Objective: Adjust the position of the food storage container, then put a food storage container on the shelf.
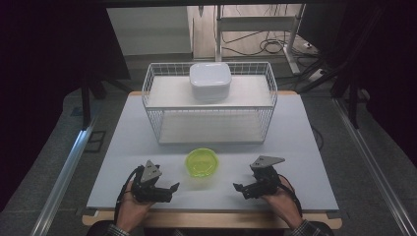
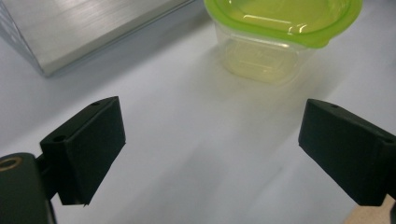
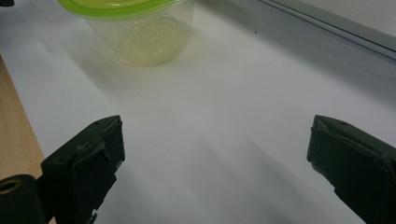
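A wire basket with a white tub on top stands far on the desk. A green-lidded container sits near, between the left hand-held gripper and right hand-held gripper, both wide open and empty. Best approached level, jaws straddling it; nothing blocks the way.

Overhead forward view; both gripper views low (perhaps near), sharing container
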`<state>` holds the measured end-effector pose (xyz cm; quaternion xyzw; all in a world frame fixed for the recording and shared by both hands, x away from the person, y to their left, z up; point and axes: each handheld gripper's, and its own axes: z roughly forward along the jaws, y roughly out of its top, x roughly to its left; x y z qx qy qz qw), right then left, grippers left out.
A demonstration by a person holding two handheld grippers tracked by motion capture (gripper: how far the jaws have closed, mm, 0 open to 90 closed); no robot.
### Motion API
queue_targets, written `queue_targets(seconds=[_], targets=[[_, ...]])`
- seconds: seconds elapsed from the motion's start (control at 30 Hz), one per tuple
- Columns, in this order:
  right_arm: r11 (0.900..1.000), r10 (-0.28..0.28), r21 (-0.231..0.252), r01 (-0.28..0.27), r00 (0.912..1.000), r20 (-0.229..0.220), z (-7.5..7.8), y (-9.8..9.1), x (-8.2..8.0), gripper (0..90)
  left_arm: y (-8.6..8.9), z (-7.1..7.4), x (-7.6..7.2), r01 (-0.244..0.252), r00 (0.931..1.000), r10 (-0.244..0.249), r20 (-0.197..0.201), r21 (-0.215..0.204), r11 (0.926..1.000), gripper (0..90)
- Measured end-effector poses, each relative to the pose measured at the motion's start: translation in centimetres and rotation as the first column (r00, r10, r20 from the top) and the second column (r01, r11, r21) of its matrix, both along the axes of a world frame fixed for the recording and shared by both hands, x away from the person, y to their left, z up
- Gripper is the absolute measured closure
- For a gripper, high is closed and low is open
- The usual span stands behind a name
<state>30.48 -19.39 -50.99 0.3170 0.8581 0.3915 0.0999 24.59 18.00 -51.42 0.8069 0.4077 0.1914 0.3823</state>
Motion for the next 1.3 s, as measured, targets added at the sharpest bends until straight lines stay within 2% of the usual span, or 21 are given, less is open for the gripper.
queue_targets(seconds=[0.2, 0.33, 0.47, 0.57, 0.7, 0.87, 1.17, 1.3], targets=[[1.0, 0.001, -0.001, -0.001, 1.0, -0.002, -0.1, 0.0, 0.0, 4.2, 0.7, -0.8, -0.3, -0.015, 0.9997, 0.015, -0.02, -0.012, 0.9998, 5.2], [1.0, -0.001, -0.003, 0.001, 1.0, 0.0, -0.1, 0.0, 0.1, 3.8, 0.8, -0.7, -0.4, -0.004, 1.0, 0.004, -0.001, -0.033, 0.9995, 3.8], [1.0, -0.006, -0.006, 0.006, 0.9999, 0.009, 0.0, -0.2, 0.3, 3.0, 0.8, -0.9, -0.4, 0.017, 0.9998, -0.017, 0.011, -0.034, 0.9993, 2.9], [0.9998, -0.01, 0.015, 0.01, 0.9998, -0.017, 0.0, -0.3, 0.4, 2.9, 0.7, -1.1, -0.3, 0.034, 0.9994, -0.034, 0.012, -0.021, 0.9992, 2.5], [0.9998, 0.003, 0.021, -0.003, 1.0, -0.008, 0.2, -0.1, 0.5, 2.8, 0.4, -1.2, -0.4, 0.052, 0.9985, -0.052, 0.018, -0.006, 0.9986, 2.3], [0.999, -0.016, 0.042, 0.017, 0.9998, -0.015, 0.8, 0.3, 1.0, 2.2, 0.3, -1.3, -0.4, 0.065, 0.9976, -0.065, 0.025, 0.005, 0.9979, 2.2], [0.9961, -0.023, 0.083, 0.031, 0.9954, -0.093, 1.6, 1.3, 2.6, 2.5, 0.3, -1.4, -0.3, 0.073, 0.9972, -0.073, 0.016, 0.013, 0.9972, 2.2], [0.9882, -0.017, 0.148, 0.04, 0.9886, -0.149, 2.2, 1.8, 3.6, 2.5, 0.4, -1.4, -0.3, 0.07, 0.9975, -0.07, 0.01, 0.014, 0.9975, 2.4]])
